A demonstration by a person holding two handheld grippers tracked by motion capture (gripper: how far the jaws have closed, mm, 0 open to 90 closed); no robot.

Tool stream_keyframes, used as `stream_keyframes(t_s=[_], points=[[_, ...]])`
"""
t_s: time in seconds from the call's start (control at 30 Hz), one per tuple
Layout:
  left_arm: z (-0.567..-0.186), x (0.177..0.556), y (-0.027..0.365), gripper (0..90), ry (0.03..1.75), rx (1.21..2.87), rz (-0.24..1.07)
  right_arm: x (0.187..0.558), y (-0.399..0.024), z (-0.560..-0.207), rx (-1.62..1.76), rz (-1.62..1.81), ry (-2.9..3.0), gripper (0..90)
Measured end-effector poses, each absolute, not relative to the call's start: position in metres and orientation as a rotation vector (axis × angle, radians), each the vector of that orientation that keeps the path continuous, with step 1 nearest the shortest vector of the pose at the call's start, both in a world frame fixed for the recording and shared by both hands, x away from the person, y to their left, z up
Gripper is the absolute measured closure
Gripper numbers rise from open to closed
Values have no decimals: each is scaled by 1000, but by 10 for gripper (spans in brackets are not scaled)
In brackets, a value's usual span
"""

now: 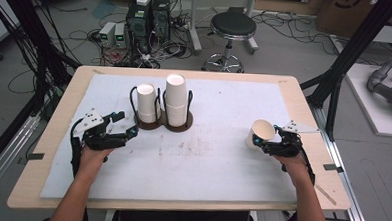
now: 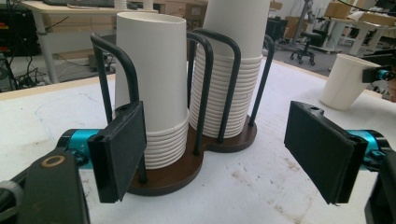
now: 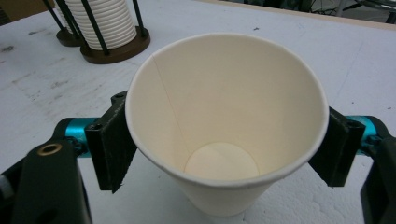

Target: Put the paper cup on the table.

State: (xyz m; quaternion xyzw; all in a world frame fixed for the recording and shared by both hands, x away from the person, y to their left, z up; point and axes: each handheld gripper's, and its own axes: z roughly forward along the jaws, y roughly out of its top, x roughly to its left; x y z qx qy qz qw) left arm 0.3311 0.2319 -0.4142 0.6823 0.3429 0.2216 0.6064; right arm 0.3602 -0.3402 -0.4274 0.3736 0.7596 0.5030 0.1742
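1. High view: right gripper (image 1: 263, 141) sits at the right side of the white table mat (image 1: 217, 161), with a single paper cup (image 1: 261, 132) between its jaws. The cup is tilted, mouth facing up and back toward the person. It is well apart from the cup holder (image 1: 163, 123), which stands toward the far middle of the mat.
2. High view, counts: one loose cup, one brown two-bay holder, two cup stacks in it. Left stack (image 1: 146, 102) is shorter, right stack (image 1: 176, 100) taller. Two grippers, one per hand.
3. High view: left gripper (image 1: 125, 125) is on the left of the mat, just beside the holder's left bay, jaws pointing at it.
4. Left gripper view: jaws spread wide, nothing between the pads. Holder (image 2: 187, 164) and both stacks lie ahead of the fingertips; left pad overlaps the shorter stack (image 2: 152, 88) in the picture, contact can't be confirmed. Taller stack (image 2: 233, 70) sits behind and right. Loose cup (image 2: 343, 83) at far right on the other gripper.
5. Right gripper view: cup (image 3: 229, 126) sits mouth-up between the two pads, one pad on each side of its wall just under the rim. Jaws are about as wide as they go. Pads meet the wall at both sides; how firmly they press can't be told. Holder (image 3: 116, 49) with one stack (image 3: 100, 18) at top left.
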Motion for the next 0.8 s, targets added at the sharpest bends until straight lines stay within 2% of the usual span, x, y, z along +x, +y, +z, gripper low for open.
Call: stream_keyframes(t_s=[0.8], points=[[-414,331,233,209,797,1568,514,348,-350,-422,1064,1410,2168,206]])
